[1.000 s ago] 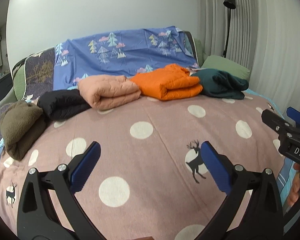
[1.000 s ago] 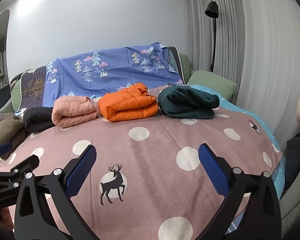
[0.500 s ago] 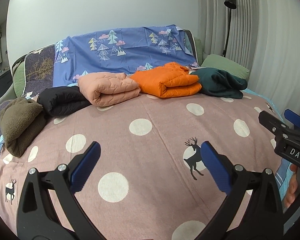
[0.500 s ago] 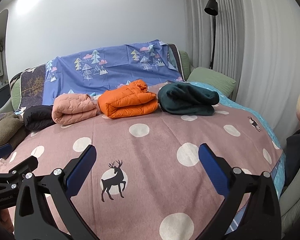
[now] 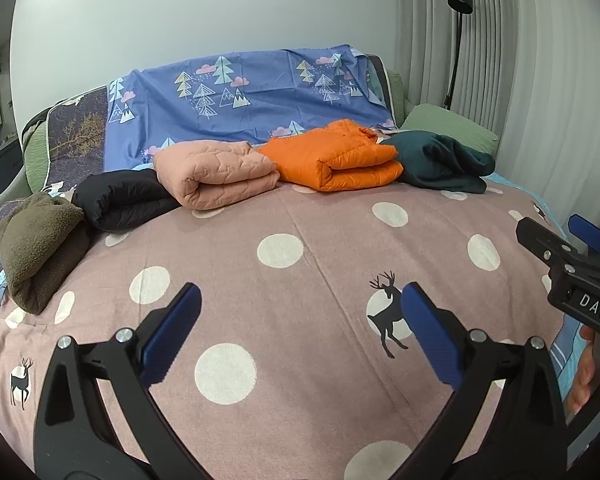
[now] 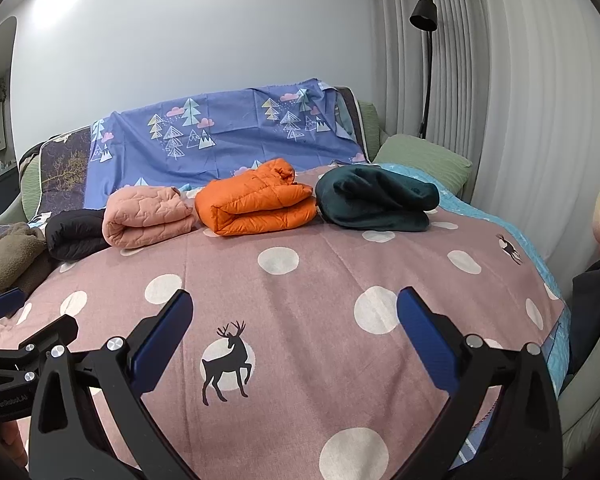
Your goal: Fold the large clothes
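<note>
Fingers point(image 5: 172, 328) on my left gripper point(image 5: 300, 330) stand wide apart over the bed point(image 5: 300, 280), holding nothing; my right gripper point(image 6: 294, 330) is spread the same. Five folded clothes line up at 12 o'clock: brown fleece point(image 5: 36, 248), black point(image 5: 120, 198), pink point(image 5: 216, 172), orange point(image 5: 336, 156), green point(image 5: 440, 160), each touching the next.

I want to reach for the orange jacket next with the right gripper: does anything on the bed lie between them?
Nothing visible does. Between the open right gripper and the folded orange jacket there is only bare polka-dot bedspread. The pink quilted bundle and dark green bundle flank the jacket, off the straight path.
</note>
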